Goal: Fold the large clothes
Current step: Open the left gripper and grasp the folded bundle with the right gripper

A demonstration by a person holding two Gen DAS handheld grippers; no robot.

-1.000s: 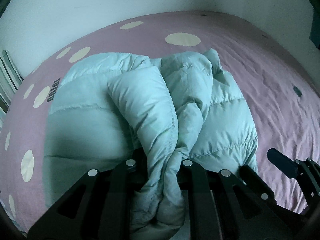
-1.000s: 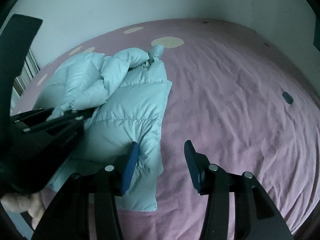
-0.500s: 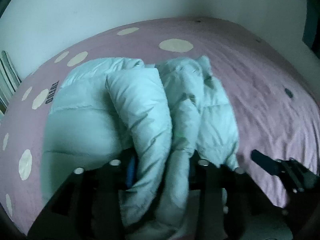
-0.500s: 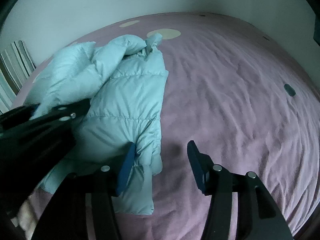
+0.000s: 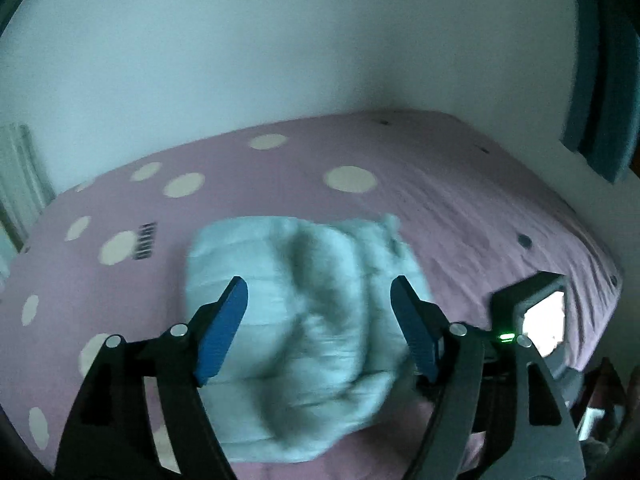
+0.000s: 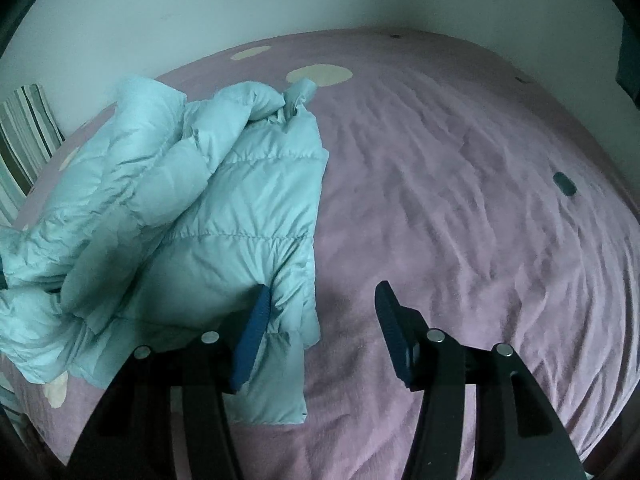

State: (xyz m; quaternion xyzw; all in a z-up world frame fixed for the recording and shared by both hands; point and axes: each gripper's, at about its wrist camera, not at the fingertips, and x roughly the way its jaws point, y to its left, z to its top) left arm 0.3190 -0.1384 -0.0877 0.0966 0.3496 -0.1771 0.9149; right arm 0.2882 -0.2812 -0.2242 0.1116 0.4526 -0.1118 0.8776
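A light blue puffer jacket [image 5: 304, 320] lies bunched on the pink bed; it is motion-blurred in the left wrist view. My left gripper [image 5: 318, 300] is open and empty, raised above the jacket. In the right wrist view the jacket [image 6: 192, 208] lies crumpled on the left half of the bed, sleeves piled over its body. My right gripper [image 6: 322, 308] is open and empty, low over the jacket's near right hem, with its left finger [image 6: 256, 328] above the fabric.
The pink bedsheet [image 6: 460, 200] with cream dots runs to white walls at the back. A striped pillow [image 6: 24, 136] lies at the far left. A small dark object [image 6: 564, 184] lies on the right of the bed. The right gripper's body [image 5: 536, 320] shows at the right in the left wrist view.
My left gripper has let go of the bunched jacket, opened, and pulled up and back. The jacket dropped onto the bed. My right gripper stayed open and moved slightly closer to the hem.
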